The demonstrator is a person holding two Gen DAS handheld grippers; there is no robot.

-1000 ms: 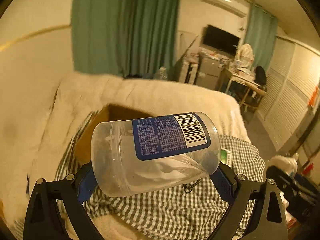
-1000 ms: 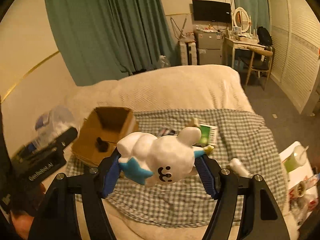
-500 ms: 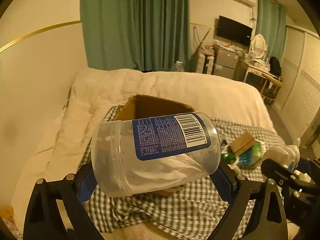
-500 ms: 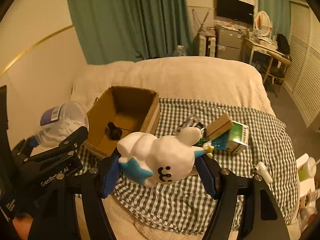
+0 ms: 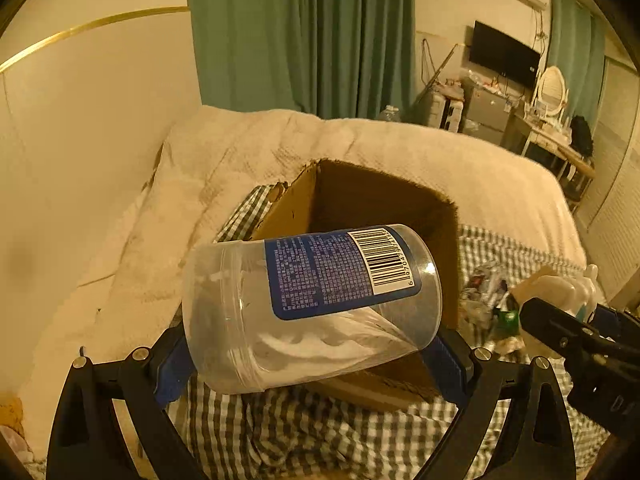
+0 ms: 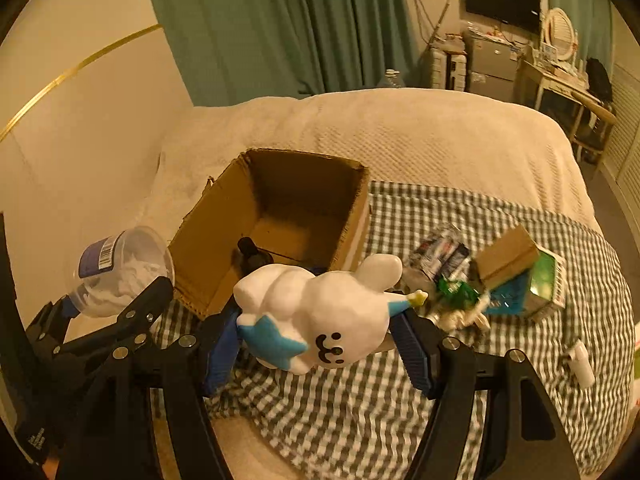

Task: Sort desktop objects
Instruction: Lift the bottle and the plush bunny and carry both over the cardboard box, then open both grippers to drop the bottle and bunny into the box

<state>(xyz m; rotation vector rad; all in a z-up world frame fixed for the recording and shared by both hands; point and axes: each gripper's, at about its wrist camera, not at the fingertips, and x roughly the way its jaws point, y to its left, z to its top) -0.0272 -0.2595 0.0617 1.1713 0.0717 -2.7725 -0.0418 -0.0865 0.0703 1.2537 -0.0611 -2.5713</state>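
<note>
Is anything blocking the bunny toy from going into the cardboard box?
Nothing visible does. The bunny toy, clamped in the right gripper, sits just before the cardboard box, whose top is open. Only a small dark object lies inside.

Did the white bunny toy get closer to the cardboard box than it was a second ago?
Yes. The bunny toy, clamped in the right gripper, has come toward the cardboard box; the box now looms larger, right behind the toy.
</note>
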